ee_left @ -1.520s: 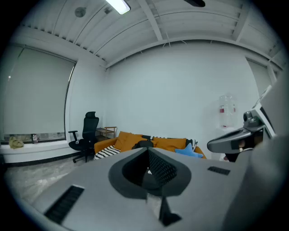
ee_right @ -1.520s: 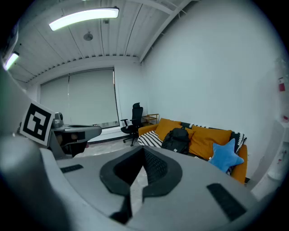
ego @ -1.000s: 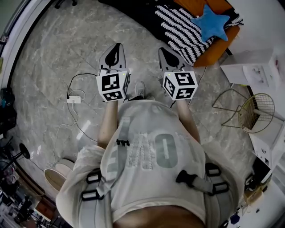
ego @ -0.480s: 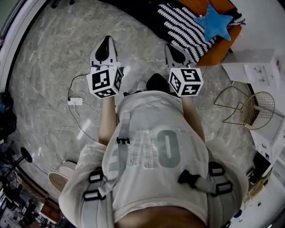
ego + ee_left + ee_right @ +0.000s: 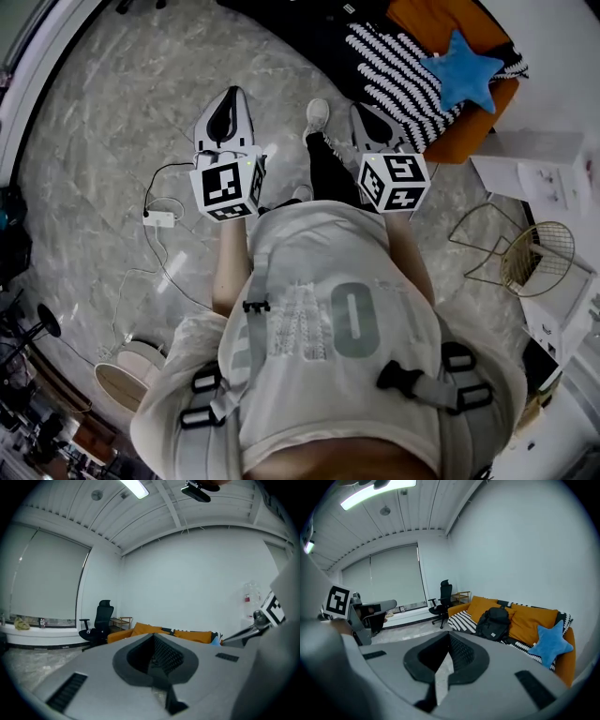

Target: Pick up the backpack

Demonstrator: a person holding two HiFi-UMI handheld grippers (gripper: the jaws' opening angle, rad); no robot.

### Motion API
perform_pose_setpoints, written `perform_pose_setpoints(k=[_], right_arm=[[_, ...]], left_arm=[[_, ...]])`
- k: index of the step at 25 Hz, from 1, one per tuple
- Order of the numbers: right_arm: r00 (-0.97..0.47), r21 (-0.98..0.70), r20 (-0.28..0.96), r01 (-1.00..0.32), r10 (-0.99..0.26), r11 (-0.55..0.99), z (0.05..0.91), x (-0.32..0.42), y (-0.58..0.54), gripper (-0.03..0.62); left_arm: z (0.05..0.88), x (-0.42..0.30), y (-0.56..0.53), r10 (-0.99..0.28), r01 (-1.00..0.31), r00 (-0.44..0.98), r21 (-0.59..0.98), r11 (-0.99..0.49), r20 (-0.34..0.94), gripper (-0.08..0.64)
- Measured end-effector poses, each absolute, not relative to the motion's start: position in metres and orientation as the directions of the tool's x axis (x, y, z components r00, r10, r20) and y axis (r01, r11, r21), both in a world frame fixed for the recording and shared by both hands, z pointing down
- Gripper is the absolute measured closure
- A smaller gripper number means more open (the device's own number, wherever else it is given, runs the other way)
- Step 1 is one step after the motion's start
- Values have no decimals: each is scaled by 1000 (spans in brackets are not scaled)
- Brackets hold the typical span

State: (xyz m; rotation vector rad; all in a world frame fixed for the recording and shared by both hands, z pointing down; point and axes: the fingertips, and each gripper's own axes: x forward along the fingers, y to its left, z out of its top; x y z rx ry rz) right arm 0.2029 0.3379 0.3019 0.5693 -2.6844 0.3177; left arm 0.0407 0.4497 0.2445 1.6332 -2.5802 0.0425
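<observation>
Two grippers, both clenched on nothing: the left gripper [image 5: 228,108] and right gripper [image 5: 371,120] sit side by side in the upper middle of the head view, jaws closed flat.

The backpack [image 5: 494,623], black, stands upright right of centre in the right gripper view. It leans on the orange cushions of the sofa [image 5: 529,620] (blue star cushion [image 5: 551,644] at its lower right). It is well apart from either gripper, so the step in hand is judged to be the approach.

Recommended:
- Release the jaws before arrival.
- Take the top handle rather than the soft body.
- Lift straight clear of the cushions.

Writing:
- A pale tag on the backpack's front appears too small to read.
- The shirt [image 5: 309,258] shows a large "O"; the rest is illegible.
- The marker cubes [image 5: 228,186] bear patterns only.
</observation>
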Motion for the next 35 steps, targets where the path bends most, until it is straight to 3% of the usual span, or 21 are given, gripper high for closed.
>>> perform_pose_setpoints(k=[13, 16, 28, 31, 35], right_arm=[[-896, -157, 358, -337, -264, 928, 297, 81, 205, 584], [-894, -161, 348, -353, -281, 922, 289, 60, 161, 583], [-865, -183, 320, -457, -386, 871, 286, 16, 5, 583], [-850, -202, 301, -500, -432, 842, 282, 26, -13, 583], [-807, -204, 287, -578, -517, 790, 276, 51, -41, 583]], left_arm=[[249, -62, 344, -846, -851, -522, -1, 525, 112, 540], [239, -85, 297, -849, -858, -514, -102, 504, 122, 540], [208, -130, 109, -925, -923, -359, -193, 333, 121, 540], [209, -121, 80, -940, -944, -306, -179, 278, 150, 540], [198, -98, 32, -973, -959, -209, -216, 185, 93, 540]])
